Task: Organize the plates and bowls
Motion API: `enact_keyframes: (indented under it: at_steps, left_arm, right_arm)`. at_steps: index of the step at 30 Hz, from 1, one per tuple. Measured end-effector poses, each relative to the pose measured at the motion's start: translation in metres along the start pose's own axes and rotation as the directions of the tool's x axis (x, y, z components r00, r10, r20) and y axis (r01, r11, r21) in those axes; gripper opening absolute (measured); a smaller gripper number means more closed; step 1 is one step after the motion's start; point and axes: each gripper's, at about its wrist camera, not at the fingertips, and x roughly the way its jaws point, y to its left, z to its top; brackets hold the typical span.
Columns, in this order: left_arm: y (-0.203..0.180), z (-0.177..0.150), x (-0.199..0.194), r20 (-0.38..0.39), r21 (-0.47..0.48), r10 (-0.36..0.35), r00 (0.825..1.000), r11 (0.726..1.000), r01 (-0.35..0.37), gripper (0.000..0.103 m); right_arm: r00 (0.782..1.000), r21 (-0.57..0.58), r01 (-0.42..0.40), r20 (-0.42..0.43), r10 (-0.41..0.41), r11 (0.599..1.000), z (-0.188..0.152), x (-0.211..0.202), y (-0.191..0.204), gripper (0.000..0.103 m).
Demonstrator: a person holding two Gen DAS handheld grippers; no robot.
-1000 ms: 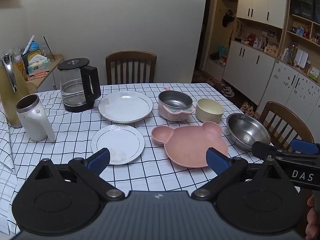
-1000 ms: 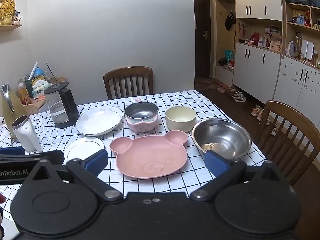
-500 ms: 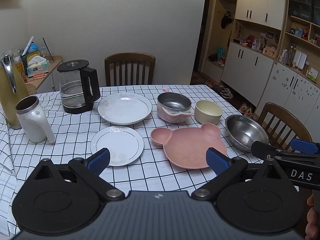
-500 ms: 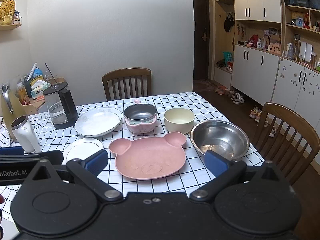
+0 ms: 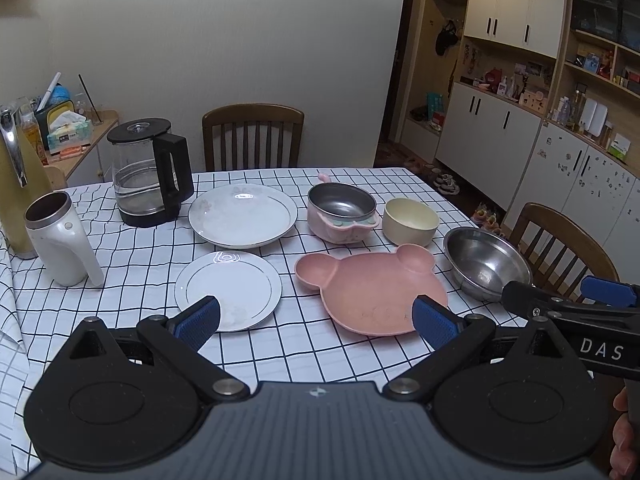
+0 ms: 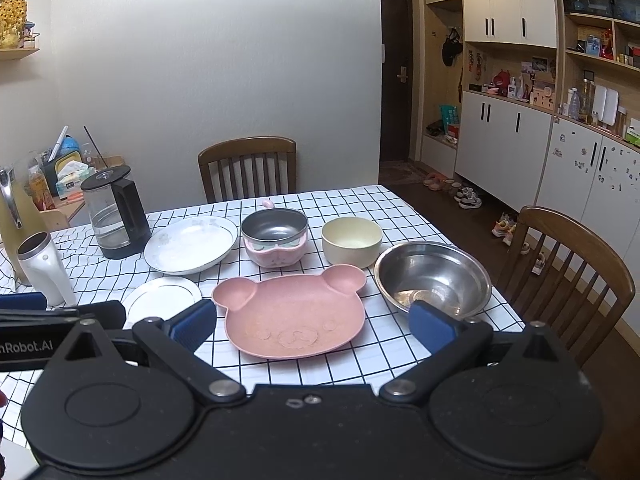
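Note:
On the checked tablecloth lie a large white plate (image 5: 243,215), a small white plate (image 5: 228,289), a pink bear-shaped plate (image 5: 370,288), a pink bowl with a steel inside (image 5: 342,212), a cream bowl (image 5: 410,222) and a steel bowl (image 5: 486,262). My left gripper (image 5: 316,322) hovers open above the near table edge, between the small plate and the bear plate. My right gripper (image 6: 312,326) is open over the bear plate (image 6: 292,310), near the steel bowl (image 6: 434,278). Neither holds anything.
A glass kettle (image 5: 148,172), a white mug (image 5: 60,240) and a yellow flask (image 5: 16,192) stand on the table's left. Wooden chairs stand at the far side (image 5: 252,136) and at the right (image 6: 568,264). Cabinets (image 6: 520,148) line the right wall.
Both views have shifted slightly back and up from the table. The dishes lie where they were and both grippers stay open.

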Motion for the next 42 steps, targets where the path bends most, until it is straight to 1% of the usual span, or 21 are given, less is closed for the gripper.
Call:
enact_keyframes:
  at_steps: [8, 32, 35, 42]
  left_arm:
    - [0.002, 0.0, 0.0, 0.004, -0.003, -0.021, 1.0, 1.0, 0.021, 0.103]
    - [0.012, 0.002, -0.003, 0.035, 0.001, -0.031, 0.999, 1.0, 0.031, 0.103]
    - [0.014, 0.002, -0.001, 0.032, -0.01, -0.034, 0.999, 0.999, 0.034, 0.103]
    - [0.02, 0.005, 0.006, 0.028, -0.036, 0.005, 1.0, 0.999, -0.004, 0.103]
  right_arm:
    - [1.0, 0.006, 0.014, -0.002, -0.014, 1.0, -0.002, -0.002, 0.001, 0.103]
    - [1.0, 0.006, 0.014, 0.028, -0.014, 1.0, 0.0, -0.004, 0.011, 0.103]
    - [0.999, -0.001, 0.016, 0.031, -0.016, 1.0, 0.001, -0.002, 0.012, 0.103]
    - [0.999, -0.01, -0.017, 0.034, 0.017, 1.0, 0.004, 0.008, 0.014, 0.103]
